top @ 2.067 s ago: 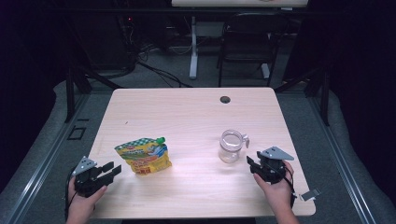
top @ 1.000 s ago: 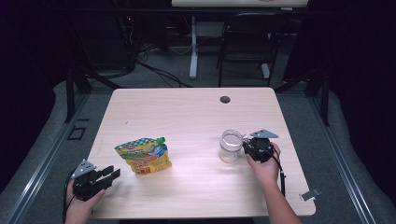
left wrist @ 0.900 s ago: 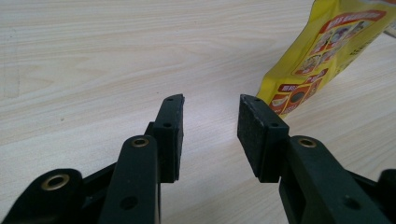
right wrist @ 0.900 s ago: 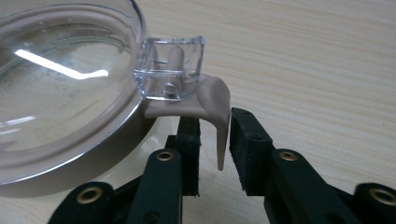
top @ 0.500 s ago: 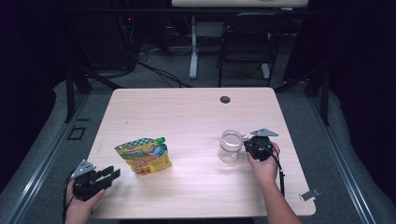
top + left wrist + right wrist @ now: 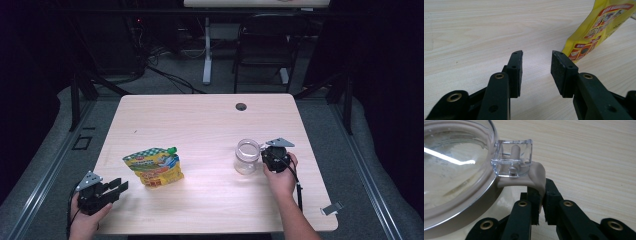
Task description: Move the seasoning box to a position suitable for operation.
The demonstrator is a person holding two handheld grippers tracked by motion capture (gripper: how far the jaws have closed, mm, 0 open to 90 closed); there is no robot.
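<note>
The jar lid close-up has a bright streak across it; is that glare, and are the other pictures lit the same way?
Yes: in the right gripper view, the clear lid mirrors a lamp as a white streak, and its near rim goes soft. In the high view, the table is brightly lit with a pale sheen near the jar, the room behind dark. In the left gripper view, light is even; the pouch looks slightly blurred.

- High view: the table (image 6: 210, 125) is brightly lit from above, with a pale sheen near its centre; the room around it is dim, almost black at the left and right edges.
- Right gripper view: a white glare streak crosses the glass lid (image 6: 454, 162) at upper left, which is slightly soft, perhaps out of focus.
- Left gripper view: even light, faint shadows, sharp wood grain.
</note>
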